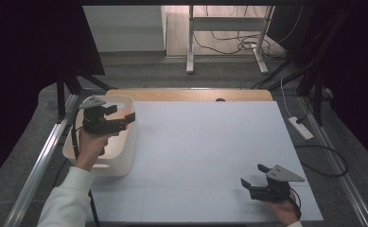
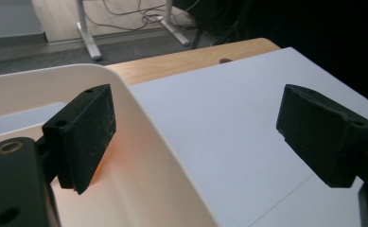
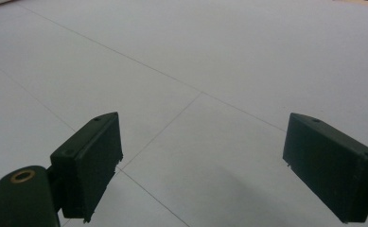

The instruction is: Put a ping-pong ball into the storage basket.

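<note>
My left gripper (image 1: pixel 122 115) hovers over the right rim of a white bin (image 1: pixel 125 158) at the table's left edge, held by a hand in a white sleeve. Its jaws stand open with nothing between them. In the left gripper view the left gripper (image 2: pixel 196 118) straddles the bin's rim (image 2: pixel 162 137): one pad is over the inside, the other over the white mat. A faint orange tint lies on the bin's inner wall (image 2: pixel 113 163); what is in the bin is hidden. My right gripper (image 1: pixel 253 175) rests low near the front right of the mat, open and empty. The right gripper (image 3: pixel 203 161) shows wide jaws over bare mat.
A white mat (image 1: pixel 205 142) covers most of the wooden table (image 1: pixel 186 94). Metal rails run along both sides. A desk frame with cables (image 1: pixel 229 38) stands beyond the table, and a power strip (image 1: pixel 301 127) lies on the floor to the right.
</note>
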Action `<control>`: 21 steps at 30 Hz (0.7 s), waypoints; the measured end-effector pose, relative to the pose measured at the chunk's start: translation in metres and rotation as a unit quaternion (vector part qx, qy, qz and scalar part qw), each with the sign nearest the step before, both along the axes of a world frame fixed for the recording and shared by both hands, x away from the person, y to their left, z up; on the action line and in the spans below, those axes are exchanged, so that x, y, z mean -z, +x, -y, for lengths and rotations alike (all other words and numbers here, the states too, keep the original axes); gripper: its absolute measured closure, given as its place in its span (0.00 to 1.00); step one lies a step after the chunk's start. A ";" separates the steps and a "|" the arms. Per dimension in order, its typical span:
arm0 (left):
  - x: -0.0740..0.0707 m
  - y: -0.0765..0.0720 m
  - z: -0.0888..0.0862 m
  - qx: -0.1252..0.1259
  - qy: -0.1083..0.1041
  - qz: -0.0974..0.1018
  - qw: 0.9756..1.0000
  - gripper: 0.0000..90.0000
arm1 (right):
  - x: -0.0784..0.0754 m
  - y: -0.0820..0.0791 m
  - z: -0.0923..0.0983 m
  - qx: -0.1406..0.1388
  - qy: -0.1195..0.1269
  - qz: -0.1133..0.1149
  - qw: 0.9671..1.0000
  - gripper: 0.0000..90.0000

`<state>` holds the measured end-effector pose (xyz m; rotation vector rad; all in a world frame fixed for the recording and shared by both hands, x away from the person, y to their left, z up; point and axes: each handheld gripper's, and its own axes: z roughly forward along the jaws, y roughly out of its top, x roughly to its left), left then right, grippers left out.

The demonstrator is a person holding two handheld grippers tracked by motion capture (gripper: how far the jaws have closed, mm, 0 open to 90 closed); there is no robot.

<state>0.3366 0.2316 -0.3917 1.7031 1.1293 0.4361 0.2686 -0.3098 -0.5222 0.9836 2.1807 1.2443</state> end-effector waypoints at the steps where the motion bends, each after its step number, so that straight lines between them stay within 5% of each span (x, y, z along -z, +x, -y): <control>1: -0.001 -0.002 0.003 0.007 -0.001 0.005 1.000 0.16 | 0.000 0.000 0.000 0.000 0.000 0.000 1.000 0.14; 21: 0.009 -0.045 0.037 0.095 -0.001 0.038 0.995 0.17 | -0.002 -0.001 -0.001 -0.006 0.006 0.004 1.000 0.14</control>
